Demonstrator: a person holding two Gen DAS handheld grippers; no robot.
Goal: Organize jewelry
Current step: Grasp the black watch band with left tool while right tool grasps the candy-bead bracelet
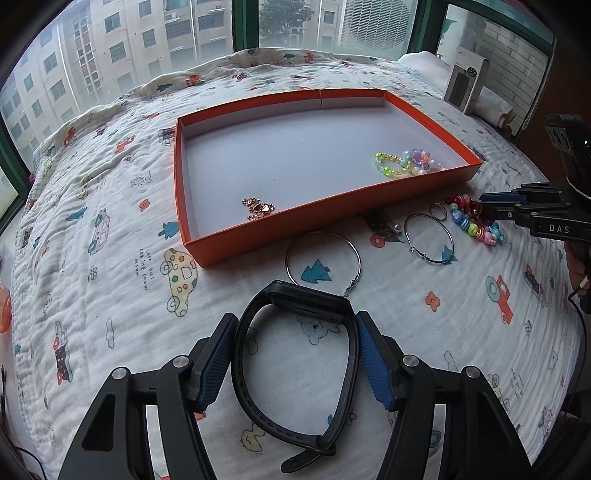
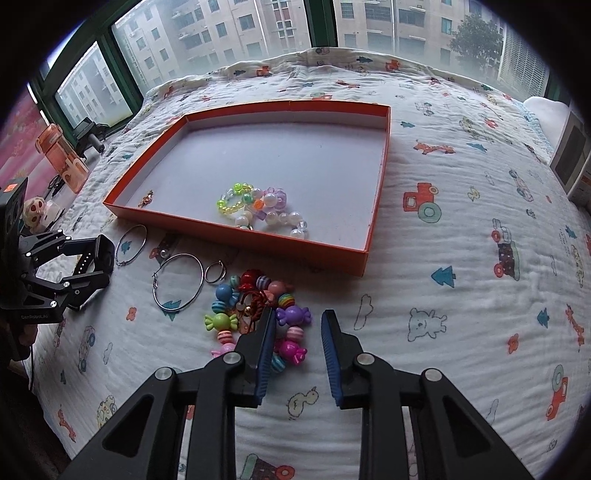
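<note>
Left gripper point(image 1: 297, 328): its blue pads point(image 1: 216, 360) sat on either side of a black smartwatch point(image 1: 295, 354) lying on the quilt point(image 1: 110, 295); the band's loop filled the gap, but whether the pads pressed it I could not tell.
Rose-gold charm point(image 1: 258, 208): lay inside the tray near its front left corner, close to the front wall.
Orange tray point(image 1: 303, 218): shallow cardboard, white floor, open top, resting flat on the quilt; most of its floor was bare.
Pastel bead bracelets point(image 2: 258, 210): yellow-green, clear and lilac beads bunched inside the tray against the front wall, toward its right in the left wrist view.
Large hoop earring point(image 1: 323, 262): on the quilt just in front of the tray, near the watch face.
Second hoop earring point(image 1: 430, 240): further right, outside the tray.
Small ring point(image 1: 438, 211): just beside the second hoop, near the tray's front wall.
Candy-bead bracelet point(image 2: 258, 314): bright chunky beads heaped on the quilt in front of the tray.
Right gripper point(image 2: 298, 321): fingers spread apart, holding nothing; left pad point(image 2: 266, 354) lay over the heap's right part, a few beads in the gap.
Open room: plain quilt stretched right of the tray and behind it up to the window point(image 2: 258, 33).
</note>
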